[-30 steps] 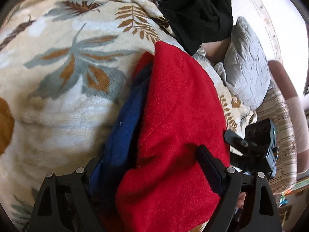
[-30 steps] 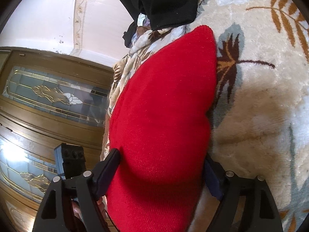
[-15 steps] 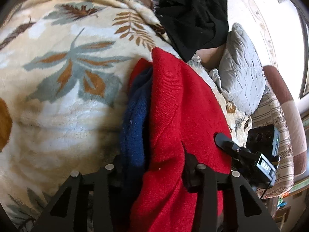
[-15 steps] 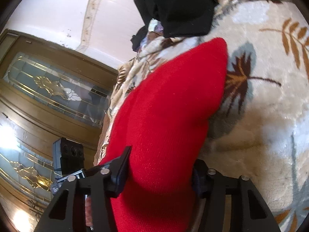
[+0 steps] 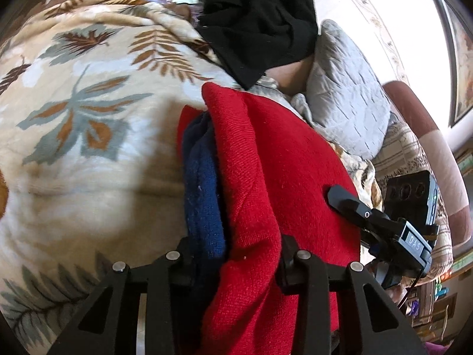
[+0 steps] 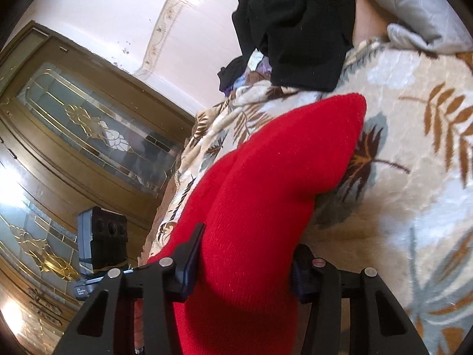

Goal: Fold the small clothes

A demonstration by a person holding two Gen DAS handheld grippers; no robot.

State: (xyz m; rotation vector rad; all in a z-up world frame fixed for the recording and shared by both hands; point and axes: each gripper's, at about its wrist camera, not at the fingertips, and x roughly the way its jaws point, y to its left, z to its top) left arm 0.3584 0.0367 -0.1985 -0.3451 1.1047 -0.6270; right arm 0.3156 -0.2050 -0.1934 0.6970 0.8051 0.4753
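Observation:
A folded red knit garment [image 5: 278,171] with a dark blue layer [image 5: 204,189] inside lies on a leaf-patterned blanket [image 5: 74,148]. My left gripper [image 5: 236,254] is shut on its near edge, clamping the red and blue layers. My right gripper [image 6: 242,263] is shut on the other side of the red garment [image 6: 266,192]. The right gripper also shows in the left wrist view [image 5: 369,219], with one finger lying on top of the red knit.
A pile of black clothes [image 5: 260,20] lies at the far end of the blanket, also in the right wrist view [image 6: 295,23]. A grey quilted pillow [image 5: 346,94] and striped sofa arm [image 5: 414,159] sit to the right. A wooden glass door [image 6: 74,148] stands beyond the blanket edge.
Both grippers have closed from wide open onto the red garment. The garment edge has bunched narrower between the fingers.

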